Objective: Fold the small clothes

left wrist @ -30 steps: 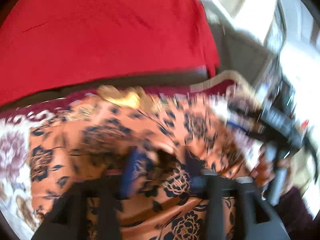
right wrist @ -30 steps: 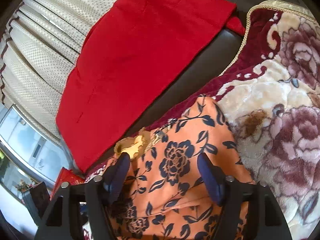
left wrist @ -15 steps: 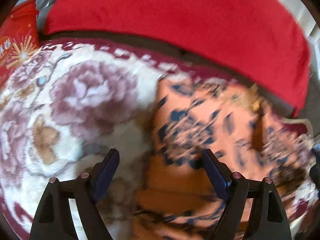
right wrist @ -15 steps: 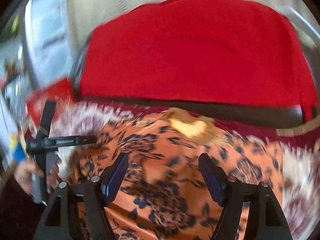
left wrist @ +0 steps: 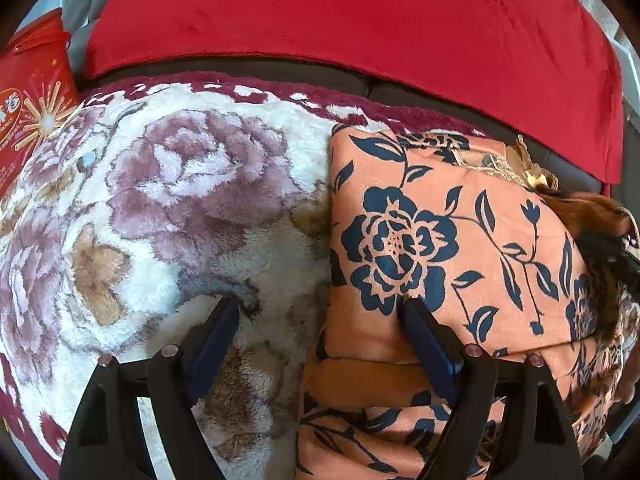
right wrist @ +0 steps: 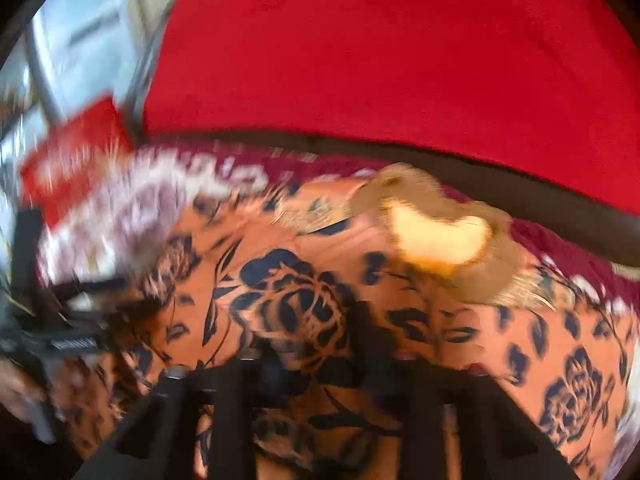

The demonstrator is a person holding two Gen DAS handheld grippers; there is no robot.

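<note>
An orange garment (left wrist: pixel 420 240) with dark blue flowers lies folded on a plush flowered blanket (left wrist: pixel 180 184). My left gripper (left wrist: pixel 320 304) is open and straddles the garment's left edge, with one finger over the blanket and the other on the cloth. The right wrist view is blurred. There my right gripper (right wrist: pixel 320 356) is closing, its jaws drawn nearly together with a bunch of the orange garment (right wrist: pixel 300 280) between them. The gold neckline trim (right wrist: pixel 440 240) lies just beyond. At the left of that view the left gripper (right wrist: pixel 60 340) shows, with a person's hand on it.
A red cover (left wrist: pixel 340 12) drapes the dark sofa back behind the blanket. A red printed bag (left wrist: pixel 32 112) stands at the far left. Pale curtains and a window (right wrist: pixel 80 40) are at the upper left of the right wrist view.
My left gripper swung left and down to the garment's left edge, then held still. My right gripper moved across the garment and its jaws came together on the cloth.
</note>
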